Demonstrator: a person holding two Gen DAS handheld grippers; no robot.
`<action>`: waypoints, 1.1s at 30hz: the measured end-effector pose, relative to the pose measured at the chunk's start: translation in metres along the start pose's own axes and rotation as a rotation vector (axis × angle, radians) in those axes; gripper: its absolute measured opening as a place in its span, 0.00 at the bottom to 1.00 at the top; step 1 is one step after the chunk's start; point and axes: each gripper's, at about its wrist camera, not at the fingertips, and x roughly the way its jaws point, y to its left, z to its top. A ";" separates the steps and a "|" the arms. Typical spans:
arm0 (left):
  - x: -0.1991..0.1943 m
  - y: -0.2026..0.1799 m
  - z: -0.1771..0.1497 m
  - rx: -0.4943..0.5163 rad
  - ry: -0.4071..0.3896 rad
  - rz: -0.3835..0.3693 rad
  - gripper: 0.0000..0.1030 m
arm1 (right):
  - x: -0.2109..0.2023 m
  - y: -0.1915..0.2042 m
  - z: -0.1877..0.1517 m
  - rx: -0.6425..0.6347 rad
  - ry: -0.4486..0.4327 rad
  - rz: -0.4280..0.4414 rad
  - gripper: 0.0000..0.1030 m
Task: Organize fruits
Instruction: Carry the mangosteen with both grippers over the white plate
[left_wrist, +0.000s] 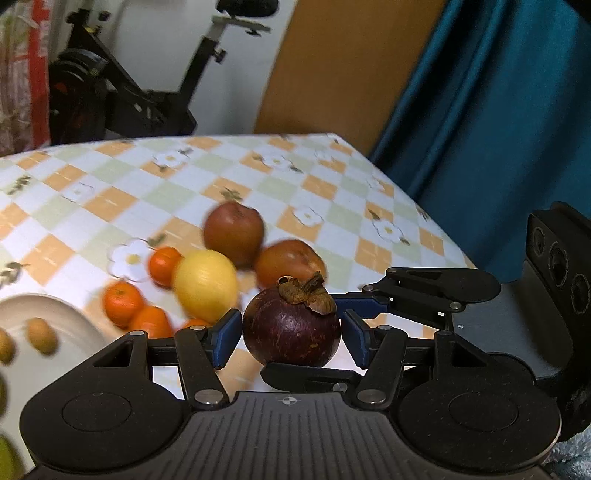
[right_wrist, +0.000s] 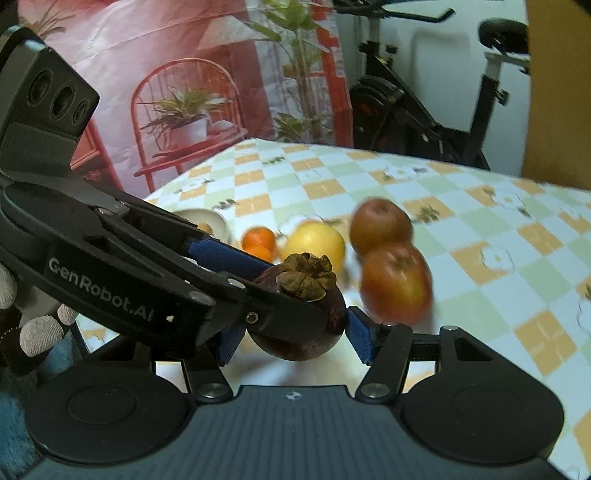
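A dark purple mangosteen (left_wrist: 291, 326) with a dry brown cap hangs above the table between both grippers. My left gripper (left_wrist: 290, 332) has its blue pads at the fruit's sides, with small gaps showing. The right gripper's fingers (left_wrist: 373, 306) reach in from the right and touch the fruit. In the right wrist view my right gripper (right_wrist: 295, 332) holds the mangosteen (right_wrist: 306, 317) while the left gripper's fingers (right_wrist: 229, 254) cross in from the left. Behind lie two red-brown apples (left_wrist: 233, 228) (left_wrist: 290, 262), a yellow lemon (left_wrist: 205, 284) and several tangerines (left_wrist: 122, 302).
A white plate (left_wrist: 48, 314) with small tan fruits (left_wrist: 41, 335) sits at the left on the checkered tablecloth (left_wrist: 332, 192). The table edge runs along the right, with a blue curtain (left_wrist: 498, 129) beyond. An exercise bike (left_wrist: 122, 92) stands behind the table.
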 end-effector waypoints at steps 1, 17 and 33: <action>-0.005 0.004 0.001 -0.007 -0.010 0.006 0.60 | 0.002 0.003 0.005 -0.009 -0.003 0.008 0.60; -0.076 0.091 -0.032 -0.176 -0.074 0.135 0.60 | 0.068 0.082 0.053 -0.174 0.035 0.154 0.60; -0.038 0.134 -0.034 -0.280 -0.037 0.130 0.60 | 0.129 0.108 0.044 -0.305 0.129 0.124 0.60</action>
